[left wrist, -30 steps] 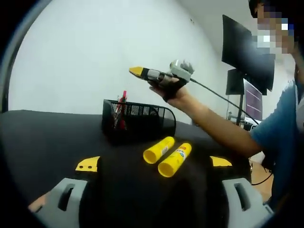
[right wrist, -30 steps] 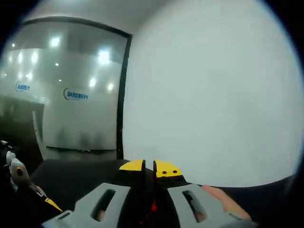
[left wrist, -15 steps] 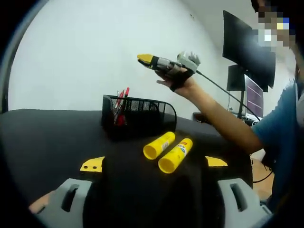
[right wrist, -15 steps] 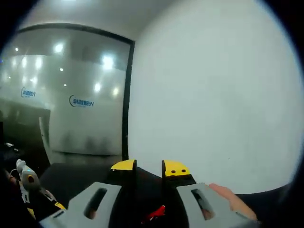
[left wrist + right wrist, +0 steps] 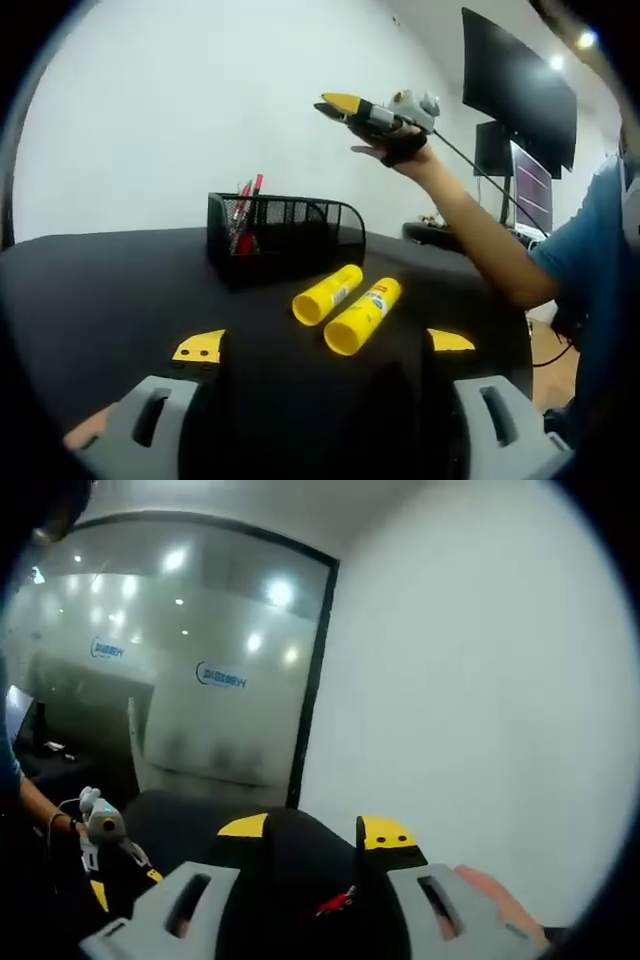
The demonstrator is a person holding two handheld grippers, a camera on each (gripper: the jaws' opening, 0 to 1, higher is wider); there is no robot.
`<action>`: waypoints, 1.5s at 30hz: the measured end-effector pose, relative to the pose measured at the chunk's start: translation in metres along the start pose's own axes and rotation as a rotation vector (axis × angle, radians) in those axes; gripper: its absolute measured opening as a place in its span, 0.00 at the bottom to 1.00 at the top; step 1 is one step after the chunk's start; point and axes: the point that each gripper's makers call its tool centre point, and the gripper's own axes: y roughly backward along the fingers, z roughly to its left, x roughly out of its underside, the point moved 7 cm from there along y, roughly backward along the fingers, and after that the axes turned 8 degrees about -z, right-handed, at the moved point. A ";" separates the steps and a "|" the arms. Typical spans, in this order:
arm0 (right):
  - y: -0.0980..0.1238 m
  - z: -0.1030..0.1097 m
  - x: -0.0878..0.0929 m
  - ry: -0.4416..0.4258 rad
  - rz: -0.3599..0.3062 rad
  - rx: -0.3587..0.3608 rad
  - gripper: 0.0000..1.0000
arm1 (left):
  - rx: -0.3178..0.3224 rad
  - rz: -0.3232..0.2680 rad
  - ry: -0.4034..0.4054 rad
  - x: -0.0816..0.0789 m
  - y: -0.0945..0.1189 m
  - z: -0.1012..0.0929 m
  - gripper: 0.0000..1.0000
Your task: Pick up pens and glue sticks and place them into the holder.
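Observation:
Two yellow glue sticks (image 5: 328, 294) (image 5: 362, 316) lie side by side on the black table (image 5: 100, 290). Behind them stands the black mesh holder (image 5: 290, 235) with red pens (image 5: 246, 212) upright in its left end. My left gripper (image 5: 325, 345) is low over the table just short of the glue sticks, open and holding nothing. A hand holds my right gripper (image 5: 342, 102) high in the air above and to the right of the holder. In the right gripper view its jaws (image 5: 316, 830) stand apart, and a red pen tip (image 5: 338, 903) shows far below between them.
Dark monitors (image 5: 515, 100) stand at the right behind the person's outstretched arm (image 5: 480, 240). A white wall backs the table. In the right gripper view a glass partition (image 5: 180, 680) fills the left side, and the left gripper (image 5: 100, 825) appears low on the left.
My right gripper's jaws went from shut to open, and it rose up and to the right above the holder. The left gripper stayed open near the glue sticks.

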 end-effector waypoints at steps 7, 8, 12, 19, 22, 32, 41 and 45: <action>0.016 0.018 -0.014 0.027 0.012 -0.105 0.29 | 0.040 0.038 -0.017 -0.002 -0.002 -0.008 0.61; 0.015 0.018 -0.014 0.034 0.019 -0.116 0.29 | 0.041 0.039 -0.018 -0.003 -0.003 -0.011 0.58; 0.010 0.019 -0.007 0.060 0.054 -0.120 0.29 | 0.053 0.064 -0.022 -0.003 -0.005 -0.021 0.42; 0.007 0.018 0.001 0.073 0.092 -0.124 0.29 | 0.039 0.054 0.131 -0.005 -0.009 -0.018 0.25; 0.008 0.016 0.002 0.065 0.087 -0.123 0.29 | 0.054 0.083 0.238 -0.003 -0.013 -0.014 0.23; 0.007 0.016 0.005 0.059 0.090 -0.124 0.29 | 0.069 0.130 0.346 -0.004 -0.024 -0.011 0.18; 0.006 0.016 0.006 0.062 0.098 -0.130 0.29 | 0.061 0.174 0.330 -0.002 -0.031 -0.015 0.12; 0.006 0.016 0.008 0.065 0.108 -0.127 0.29 | 0.084 0.137 0.378 -0.007 -0.031 -0.020 0.08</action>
